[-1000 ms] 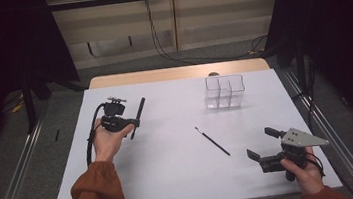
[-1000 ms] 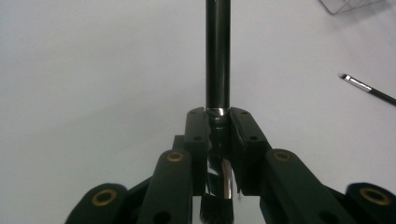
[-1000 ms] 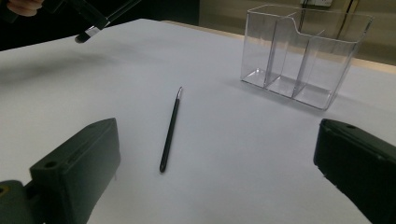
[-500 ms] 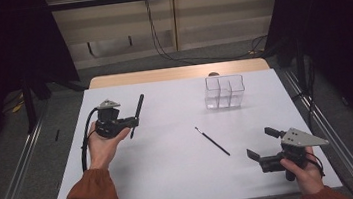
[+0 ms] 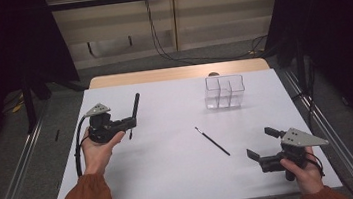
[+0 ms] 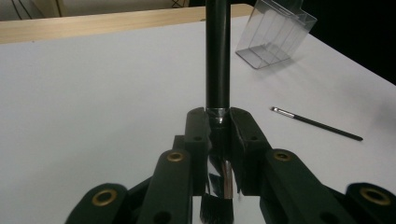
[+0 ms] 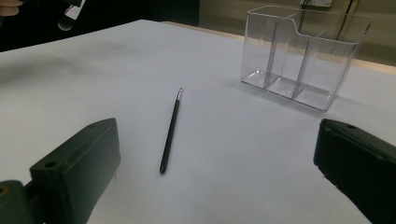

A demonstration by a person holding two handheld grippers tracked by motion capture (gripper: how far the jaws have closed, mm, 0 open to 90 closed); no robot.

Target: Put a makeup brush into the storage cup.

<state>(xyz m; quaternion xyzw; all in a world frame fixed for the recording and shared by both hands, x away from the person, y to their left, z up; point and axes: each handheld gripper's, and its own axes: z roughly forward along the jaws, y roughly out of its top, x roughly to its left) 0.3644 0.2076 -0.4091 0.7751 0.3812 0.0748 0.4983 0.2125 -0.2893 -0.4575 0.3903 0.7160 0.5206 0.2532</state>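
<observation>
A thick black makeup brush [image 5: 135, 105] is clamped at its silver ferrule in my left gripper [image 5: 129, 121], held above the left part of the white table [image 5: 173, 180]. In the left gripper view the jaws of this gripper [image 6: 218, 122] are shut on the brush [image 6: 217, 56], handle pointing away, bristles towards the camera. A thin black brush [image 5: 212, 141] lies flat mid-table, also seen from the left [image 6: 317, 123] and the right [image 7: 170, 133]. My right gripper [image 5: 260, 142] rests open near the front right, with nothing between the jaws of the gripper [image 7: 217, 140].
A clear three-compartment organizer [image 5: 225, 92] stands at the back right, seen close in the right gripper view [image 7: 303, 56] and far off in the left gripper view [image 6: 275, 35]. A wooden strip [image 5: 176, 73] edges the table's far side.
My left hand has shifted slightly to the left with the thick brush still clamped. The right gripper and the thin brush have not moved.
</observation>
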